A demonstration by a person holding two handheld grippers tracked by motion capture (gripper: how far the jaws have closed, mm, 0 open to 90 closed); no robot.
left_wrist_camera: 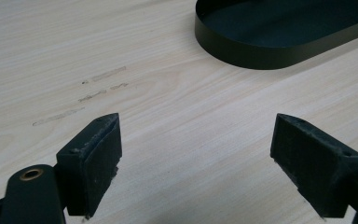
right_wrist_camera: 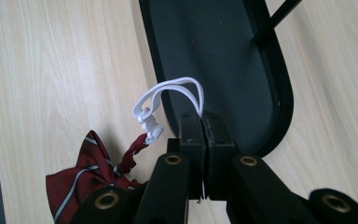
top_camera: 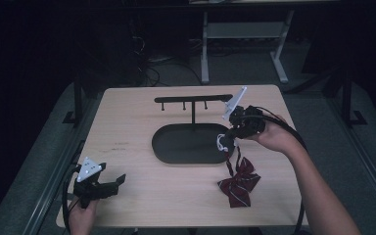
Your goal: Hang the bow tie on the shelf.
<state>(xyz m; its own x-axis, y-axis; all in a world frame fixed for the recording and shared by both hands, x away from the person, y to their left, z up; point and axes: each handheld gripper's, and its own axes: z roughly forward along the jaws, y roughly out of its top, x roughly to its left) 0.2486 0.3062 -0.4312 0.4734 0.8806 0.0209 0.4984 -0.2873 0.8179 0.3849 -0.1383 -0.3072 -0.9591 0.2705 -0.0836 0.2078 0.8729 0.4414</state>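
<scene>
One black tray [top_camera: 176,147] bare; right claw [right_wrist_camera: 203,122] clamped on bow tie's [top_camera: 239,183] white loop [right_wrist_camera: 168,95]; left claw [left_wrist_camera: 196,149] apart.

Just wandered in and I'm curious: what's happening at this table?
A person at a wooden table works with a hand-held gripper in each hand. The right hand-held gripper is shut on the white elastic loop of a dark red striped bow tie, lifting that end while the bow rests on the table. Beside it is a black oval tray with a hook stand. The left hand-held gripper waits open over bare wood.
</scene>
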